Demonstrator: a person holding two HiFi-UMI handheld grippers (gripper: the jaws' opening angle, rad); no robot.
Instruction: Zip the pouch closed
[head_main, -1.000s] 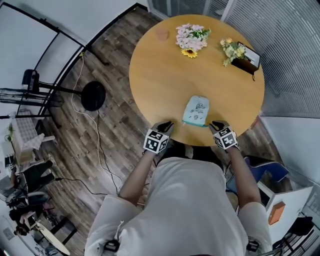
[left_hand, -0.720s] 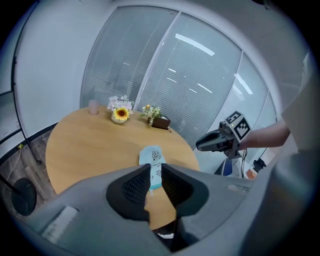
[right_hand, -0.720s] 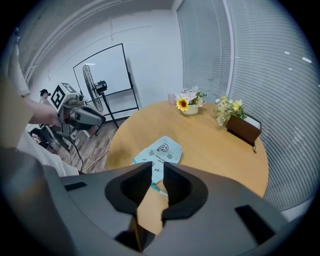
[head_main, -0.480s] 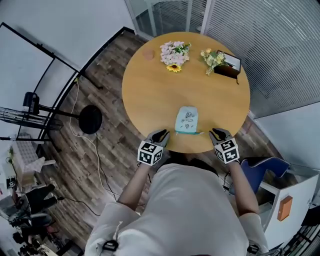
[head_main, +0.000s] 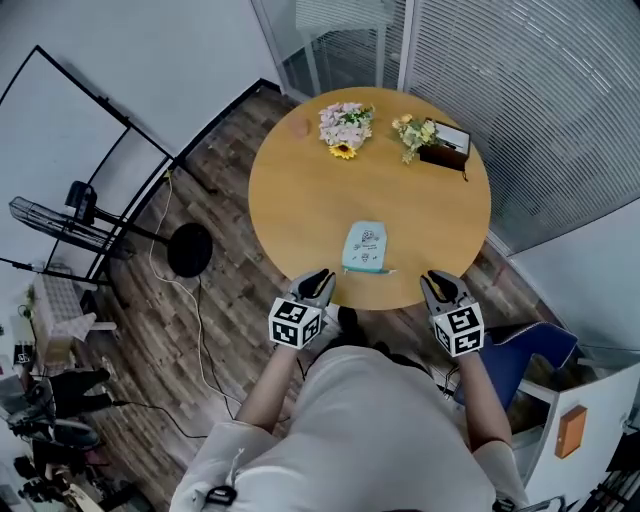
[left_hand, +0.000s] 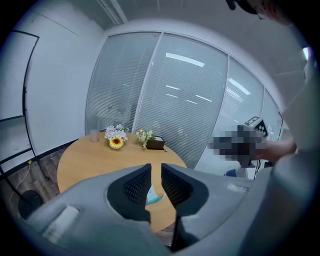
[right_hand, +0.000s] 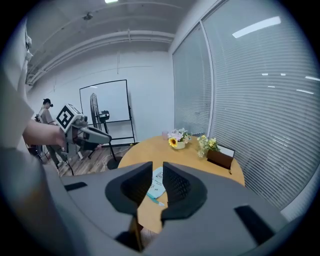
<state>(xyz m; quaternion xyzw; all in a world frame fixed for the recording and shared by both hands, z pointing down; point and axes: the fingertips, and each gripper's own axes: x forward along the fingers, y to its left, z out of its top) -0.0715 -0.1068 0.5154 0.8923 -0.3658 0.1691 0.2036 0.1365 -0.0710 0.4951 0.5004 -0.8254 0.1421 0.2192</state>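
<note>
While pouch (head_main: 365, 247) lies flat by near edge of table (head_main: 300, 190), left gripper (head_main: 321, 277) and right gripper (head_main: 433, 280) hover off edge, jaws narrowly apart, empty. Pouch likely light, soft, apt to slide: pin one end, pinch zip pull.

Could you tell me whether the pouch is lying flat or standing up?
Flat: the pouch lies printed face up on the table near its edge.

One round table (head_main: 300, 205), one pouch (head_main: 365, 247), two flower bunches (head_main: 343, 124) (head_main: 415, 132), one pink cup (head_main: 300, 127), two grippers (head_main: 318, 283) (head_main: 437, 287)
</note>
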